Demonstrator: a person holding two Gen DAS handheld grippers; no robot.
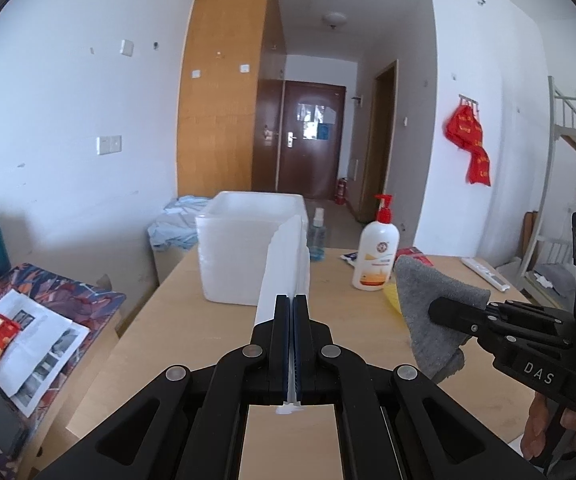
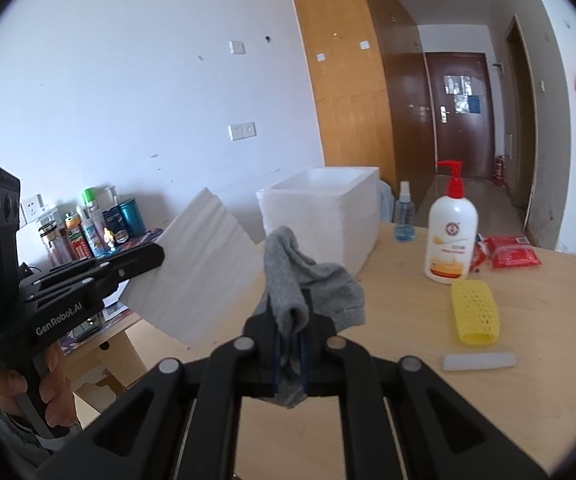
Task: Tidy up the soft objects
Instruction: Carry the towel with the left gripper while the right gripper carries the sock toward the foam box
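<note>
Black hand-held gripper (image 1: 291, 300), silver rivets

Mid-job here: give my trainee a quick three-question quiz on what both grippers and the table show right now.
1. True or false: the left gripper is shut on the white foam lid.
2. What does the right gripper hold? A) yellow foam net B) grey sock C) lotion bottle
3. Fill in: the white foam box on the table is ____ at the top.

Key:
1. True; the lid is off the box.
2. B, the grey sock. The yellow foam net lies beside the lotion bottle.
3. Open.
</note>
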